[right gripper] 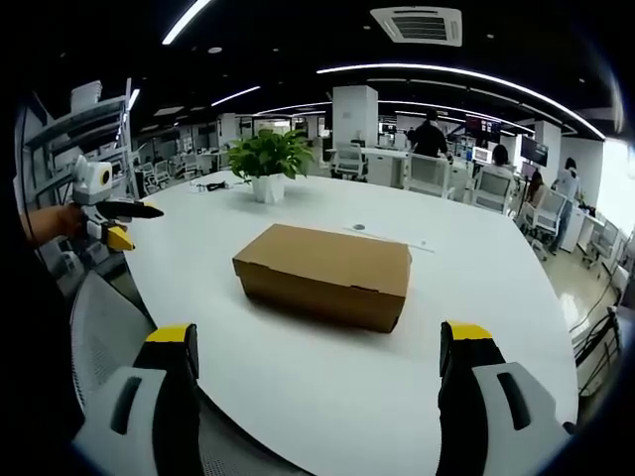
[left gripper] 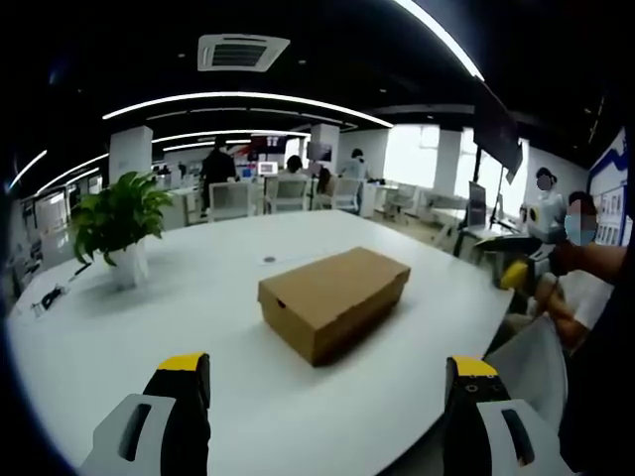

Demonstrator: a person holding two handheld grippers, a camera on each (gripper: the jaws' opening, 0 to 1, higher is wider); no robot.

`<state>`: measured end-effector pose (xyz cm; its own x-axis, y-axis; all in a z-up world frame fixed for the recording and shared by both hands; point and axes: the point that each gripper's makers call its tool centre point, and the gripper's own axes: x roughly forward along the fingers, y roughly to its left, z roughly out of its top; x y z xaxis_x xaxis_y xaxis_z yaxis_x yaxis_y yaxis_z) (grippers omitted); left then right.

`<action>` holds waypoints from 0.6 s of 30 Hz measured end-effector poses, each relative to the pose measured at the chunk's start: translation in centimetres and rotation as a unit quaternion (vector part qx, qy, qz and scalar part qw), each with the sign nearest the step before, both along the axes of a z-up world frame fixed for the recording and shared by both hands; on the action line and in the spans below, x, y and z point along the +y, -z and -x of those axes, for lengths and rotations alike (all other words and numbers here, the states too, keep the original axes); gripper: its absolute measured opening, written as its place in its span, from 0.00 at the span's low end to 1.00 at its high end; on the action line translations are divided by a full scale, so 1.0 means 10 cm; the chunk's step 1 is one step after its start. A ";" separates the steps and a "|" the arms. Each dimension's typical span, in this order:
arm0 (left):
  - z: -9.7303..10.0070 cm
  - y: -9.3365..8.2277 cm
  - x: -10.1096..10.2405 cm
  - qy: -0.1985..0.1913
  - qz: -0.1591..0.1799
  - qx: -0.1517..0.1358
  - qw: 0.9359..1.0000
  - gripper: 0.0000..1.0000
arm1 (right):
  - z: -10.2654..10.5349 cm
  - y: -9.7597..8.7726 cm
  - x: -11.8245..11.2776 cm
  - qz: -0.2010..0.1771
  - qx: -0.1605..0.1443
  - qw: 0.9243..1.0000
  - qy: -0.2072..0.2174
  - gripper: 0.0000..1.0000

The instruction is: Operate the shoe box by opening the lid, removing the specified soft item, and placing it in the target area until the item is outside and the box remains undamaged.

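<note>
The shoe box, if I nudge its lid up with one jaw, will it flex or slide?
The shoe box looks like thin cardboard, so the lid probably flexes. It sits flat on a smooth white table, so it may slide rather than tip.

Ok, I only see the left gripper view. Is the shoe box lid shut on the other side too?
Observer: Yes. The right gripper view faces the long side of the shoe box, and the lid lies flat along it.
Operator: Are my right tongs open?
Observer: Yes. The right gripper has its tongs wide apart, short of the box and touching nothing.
Operator: Where's my left one from there?
Observer: The left gripper is by the edge of the table, well away from the box.
</note>
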<state>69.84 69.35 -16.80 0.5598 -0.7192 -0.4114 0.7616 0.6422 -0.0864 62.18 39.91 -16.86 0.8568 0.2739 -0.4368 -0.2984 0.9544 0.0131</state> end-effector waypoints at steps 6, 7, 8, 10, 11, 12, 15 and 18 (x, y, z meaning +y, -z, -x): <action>-0.04 -0.01 -0.03 0.001 0.003 -0.005 1.000 1.00 | -0.01 -0.01 -0.02 0.000 -0.002 1.000 -0.004 0.96; -0.04 -0.01 -0.04 0.002 0.003 -0.005 1.000 1.00 | -0.01 -0.01 -0.03 0.000 -0.003 1.000 -0.005 0.96; -0.05 -0.01 -0.05 0.003 0.003 -0.004 1.000 1.00 | -0.01 -0.01 -0.03 0.001 -0.004 1.000 -0.005 0.96; -0.06 0.00 -0.08 0.005 0.001 -0.004 1.000 1.00 | -0.02 -0.01 -0.04 0.002 -0.002 1.000 -0.004 0.96; -0.06 0.00 -0.10 0.007 0.000 -0.004 1.000 1.00 | -0.02 -0.01 -0.04 0.002 -0.002 1.000 -0.004 0.96; -0.06 -0.01 -0.13 0.008 0.000 -0.004 1.000 1.00 | -0.02 0.00 -0.05 0.003 -0.001 1.000 -0.003 0.96; -0.06 -0.01 -0.15 0.010 -0.001 -0.004 1.000 1.00 | -0.03 0.01 -0.07 0.004 -0.001 1.000 -0.003 0.96; -0.06 0.00 -0.15 0.012 -0.004 -0.003 1.000 1.00 | -0.04 0.01 -0.09 0.004 -0.002 1.000 -0.003 0.96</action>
<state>70.49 67.84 -16.78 0.5441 -0.7300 -0.4136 0.7779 0.6236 -0.0773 62.58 38.99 -16.91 0.8572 0.2758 -0.4350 -0.3045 0.9525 0.0040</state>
